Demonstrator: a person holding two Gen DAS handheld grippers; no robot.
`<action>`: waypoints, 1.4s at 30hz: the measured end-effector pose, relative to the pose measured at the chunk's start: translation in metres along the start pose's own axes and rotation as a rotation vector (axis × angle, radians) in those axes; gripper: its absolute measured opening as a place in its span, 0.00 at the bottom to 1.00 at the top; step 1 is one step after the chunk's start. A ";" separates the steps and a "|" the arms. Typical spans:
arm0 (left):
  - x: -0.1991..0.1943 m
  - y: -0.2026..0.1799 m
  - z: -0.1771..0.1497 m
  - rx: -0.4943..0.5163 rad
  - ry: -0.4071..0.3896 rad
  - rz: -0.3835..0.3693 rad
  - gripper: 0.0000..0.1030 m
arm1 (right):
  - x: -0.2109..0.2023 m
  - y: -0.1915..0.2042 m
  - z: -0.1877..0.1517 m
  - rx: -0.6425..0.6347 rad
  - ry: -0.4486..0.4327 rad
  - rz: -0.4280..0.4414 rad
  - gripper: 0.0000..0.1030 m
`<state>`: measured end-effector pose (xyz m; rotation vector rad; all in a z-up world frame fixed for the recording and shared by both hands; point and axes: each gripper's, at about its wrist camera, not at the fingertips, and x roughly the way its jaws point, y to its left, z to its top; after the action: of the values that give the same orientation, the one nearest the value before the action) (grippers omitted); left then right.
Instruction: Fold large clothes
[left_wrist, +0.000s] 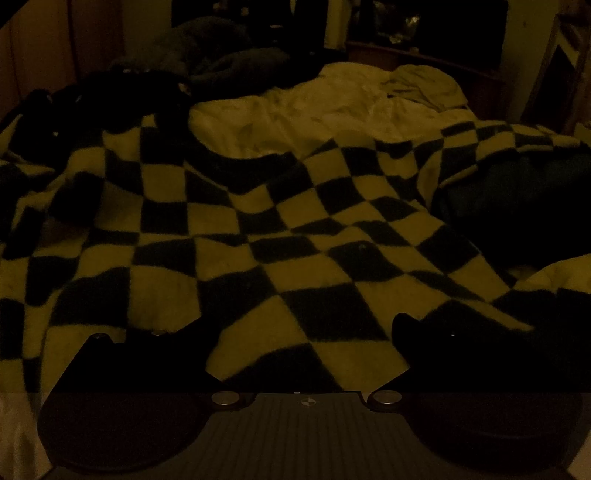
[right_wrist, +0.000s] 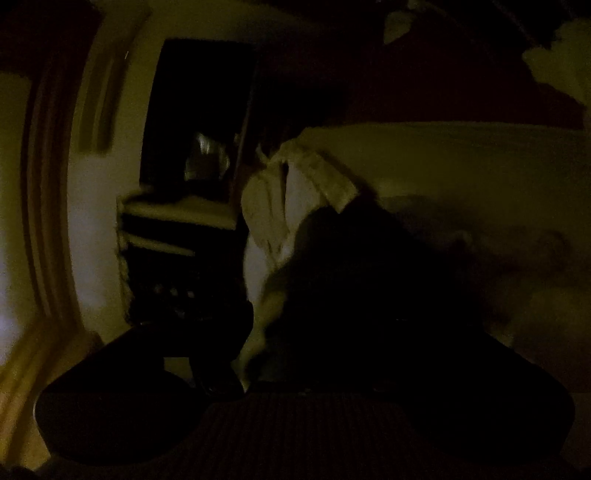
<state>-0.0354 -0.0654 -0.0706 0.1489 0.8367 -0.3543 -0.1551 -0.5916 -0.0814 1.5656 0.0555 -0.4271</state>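
Two dark fingers of my left gripper (left_wrist: 301, 332) stand spread apart, released, over the fuzzy black-and-cream checkered garment (left_wrist: 236, 236) lying spread across the pale rumpled bed (left_wrist: 332, 107). My right gripper (right_wrist: 314, 354) is lost in darkness; its state I cannot tell.

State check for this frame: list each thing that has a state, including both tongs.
checkered garment: spread out over the bed, rumpled, not folded.
left tongs: open, fingers apart above the garment's near edge, holding nothing.
right tongs: too dark and blurred to tell open from shut.
pale bedding: wrinkled, uncovered behind the garment.
dark clothes: heaped at the bed's far side.
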 end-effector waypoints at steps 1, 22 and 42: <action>0.000 0.000 0.000 -0.001 0.000 -0.002 1.00 | 0.001 0.001 0.005 -0.006 -0.013 -0.001 0.64; -0.022 0.043 -0.013 -0.108 -0.043 -0.052 1.00 | 0.106 0.220 -0.186 -0.719 0.439 0.300 0.09; -0.068 0.092 -0.024 -0.151 -0.098 -0.009 1.00 | 0.171 0.087 -0.479 -0.875 1.015 0.063 0.71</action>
<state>-0.0607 0.0435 -0.0363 -0.0129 0.7644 -0.3026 0.1400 -0.1697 -0.0597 0.7661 0.8530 0.4469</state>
